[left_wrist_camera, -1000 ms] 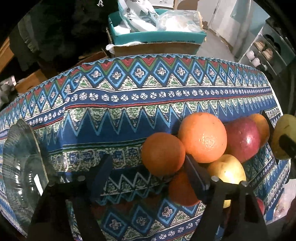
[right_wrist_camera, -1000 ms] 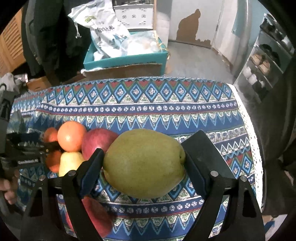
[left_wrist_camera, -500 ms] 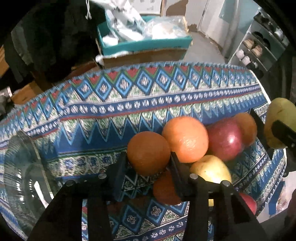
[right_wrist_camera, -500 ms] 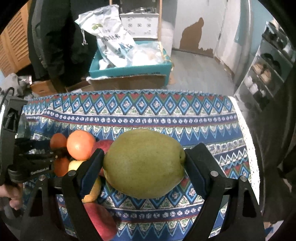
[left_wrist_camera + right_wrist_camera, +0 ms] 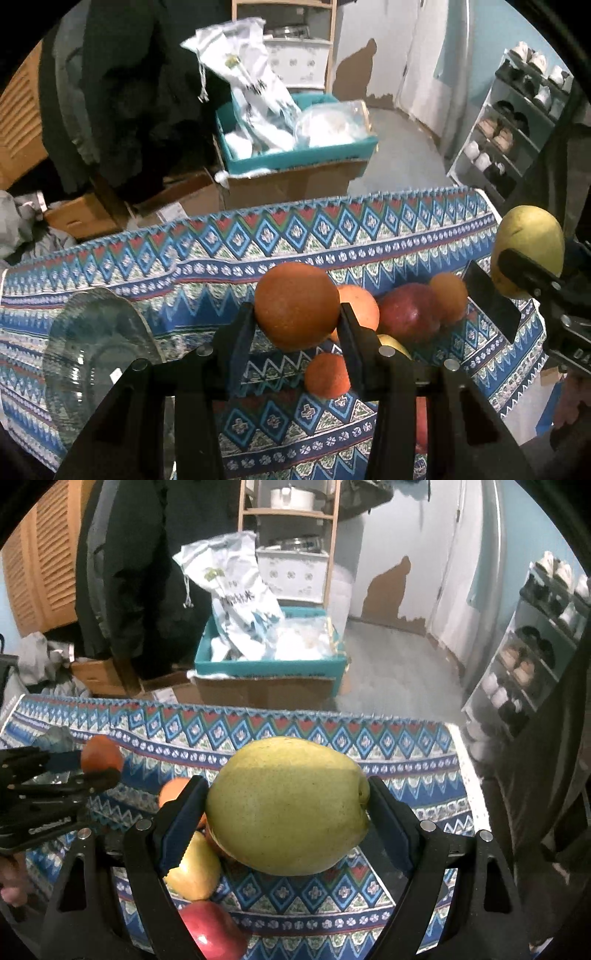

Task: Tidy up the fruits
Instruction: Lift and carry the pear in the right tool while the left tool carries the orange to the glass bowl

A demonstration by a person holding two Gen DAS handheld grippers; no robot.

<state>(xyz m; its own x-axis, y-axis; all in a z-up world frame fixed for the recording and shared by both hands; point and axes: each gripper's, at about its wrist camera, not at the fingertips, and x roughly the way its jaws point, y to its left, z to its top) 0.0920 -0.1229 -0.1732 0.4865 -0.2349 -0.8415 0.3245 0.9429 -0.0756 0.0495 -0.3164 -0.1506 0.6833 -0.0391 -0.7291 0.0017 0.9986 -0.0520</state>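
Glass bowl (image 5: 92, 354) sits at the counter's (image 5: 221, 258) left edge. Your left gripper (image 5: 297, 332) is pinching an orange (image 5: 297, 306), held clear above the cloth, bowl just to its left. The fruit pile sits near the counter's right front corner: another orange (image 5: 360, 306), small orange (image 5: 327, 374), red apple (image 5: 410, 314). Your right gripper (image 5: 288, 823) is clamped on the pear (image 5: 288, 805), held over the pile, toward the right edge.
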